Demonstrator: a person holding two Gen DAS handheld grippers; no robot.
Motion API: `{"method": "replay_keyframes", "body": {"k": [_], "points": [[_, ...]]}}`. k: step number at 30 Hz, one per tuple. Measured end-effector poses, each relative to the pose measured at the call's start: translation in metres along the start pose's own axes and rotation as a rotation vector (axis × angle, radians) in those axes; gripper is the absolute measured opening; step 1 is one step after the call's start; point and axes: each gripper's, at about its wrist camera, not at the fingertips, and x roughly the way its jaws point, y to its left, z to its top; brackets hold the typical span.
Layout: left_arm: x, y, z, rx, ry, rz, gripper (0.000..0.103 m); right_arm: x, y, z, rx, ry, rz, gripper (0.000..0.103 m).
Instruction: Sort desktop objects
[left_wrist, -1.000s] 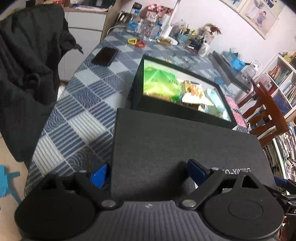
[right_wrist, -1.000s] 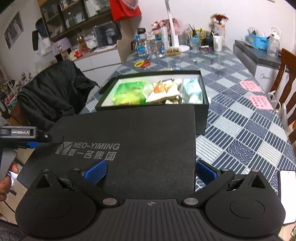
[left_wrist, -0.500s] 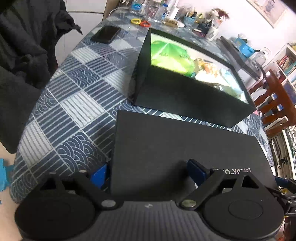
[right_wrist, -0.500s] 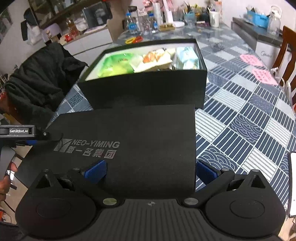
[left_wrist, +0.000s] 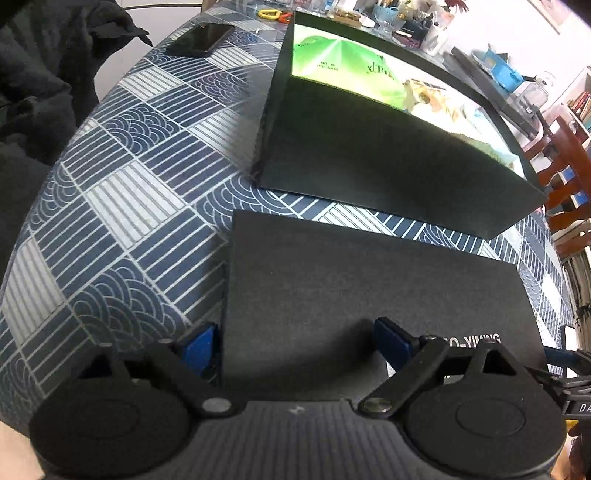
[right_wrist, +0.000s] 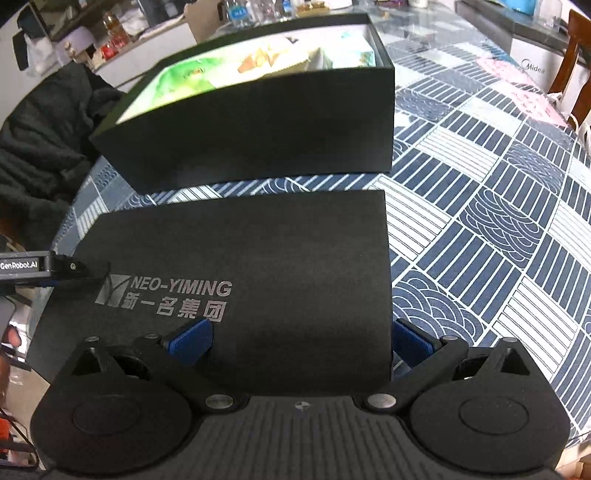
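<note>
Both grippers have dropped lower and drawn back since a second ago, so the lid (right_wrist: 243, 280) no longer overlaps the box (right_wrist: 258, 122) in either view; a strip of checked tablecloth (right_wrist: 480, 206) now shows between the lid's far edge and the box's near wall.

Whether the lid is resting on the cloth or held just above it cannot be told. It lies flat, printed side up, just in front of the box, which stands open with snack packets (left_wrist: 343, 70) inside.

The left gripper (left_wrist: 295, 339) grasps the lid's left corner, one blue pad outside the side edge and one on top; the right gripper (right_wrist: 299, 339) does the same at the right corner. Each is clamped on the lid.

If the aim is to close the box, the lid should probably stay level, both hands moving together, its far edge squared to the box's far wall before lowering. Uneven height between hands would likely make it catch on a rim.

Both grippers point forward toward the box, tilted slightly downward, side by side.
</note>
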Motion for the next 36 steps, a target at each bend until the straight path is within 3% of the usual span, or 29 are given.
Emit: {"method": "replay_keyframes", "body": {"k": [12,18,26,36], "points": [[0.009,-0.005,-0.004,0.041,0.013,0.021,0.103,0.013,-0.004,0.002,-0.075,0.083,0.014,0.103],[0.0,-0.001,-0.011,0.119,0.022,0.042,0.103,0.013,-0.015,0.004,-0.053,0.111,0.036,0.103],[-0.003,0.007,-0.031,0.11,0.067,-0.062,0.103,0.01,-0.027,-0.006,0.013,0.112,0.042,0.103],[0.004,0.011,-0.028,0.105,0.063,-0.113,0.103,0.011,-0.018,-0.024,0.06,0.045,0.043,0.103]]}}
